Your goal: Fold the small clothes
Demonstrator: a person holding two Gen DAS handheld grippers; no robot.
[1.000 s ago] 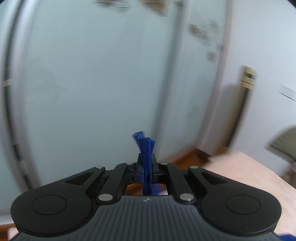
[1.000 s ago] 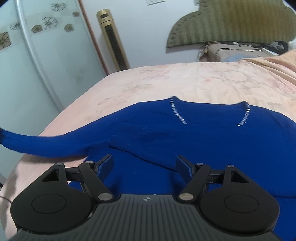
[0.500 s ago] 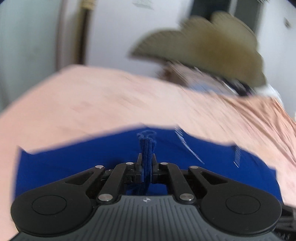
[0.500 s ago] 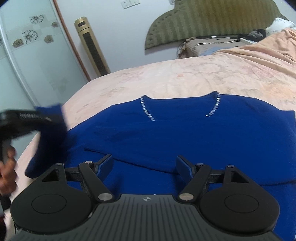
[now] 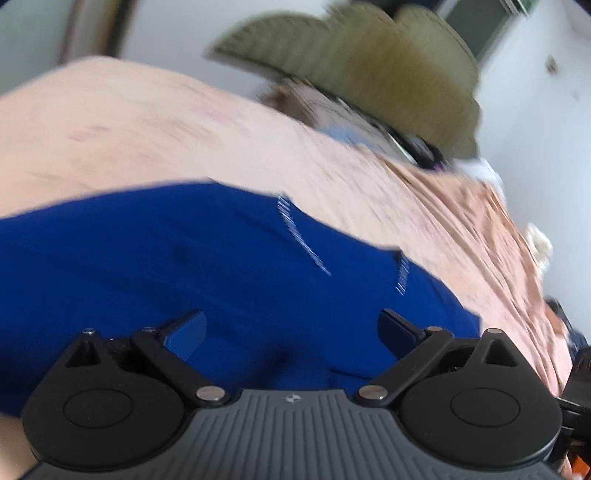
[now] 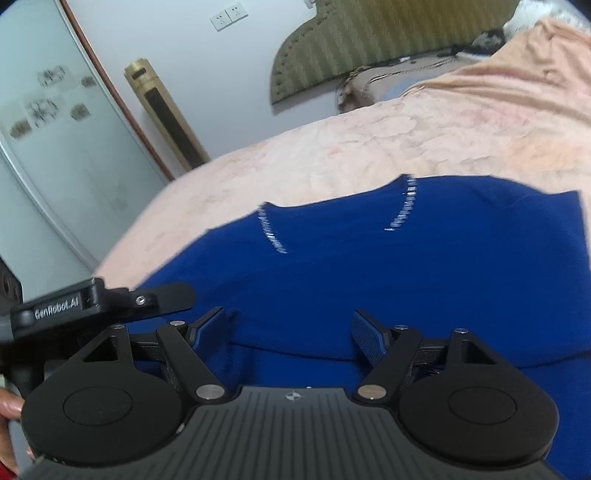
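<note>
A royal-blue sweater with white beaded trim at the neckline lies flat on the pink bedspread; it also shows in the right wrist view. A sleeve is folded in across the body, its edge running near the fingers. My left gripper is open and empty, low over the sweater's lower part. My right gripper is open and empty over the same area. The left tool's black body shows at the left of the right wrist view.
An olive padded headboard and pillows stand at the far end of the bed. A gold tower fan and a glass sliding door are at the left. The bed's left edge curves down near the door.
My left gripper carried the blue sleeve in over the sweater body, then opened and let it go. The right gripper stayed open and shifted a little toward the left.
</note>
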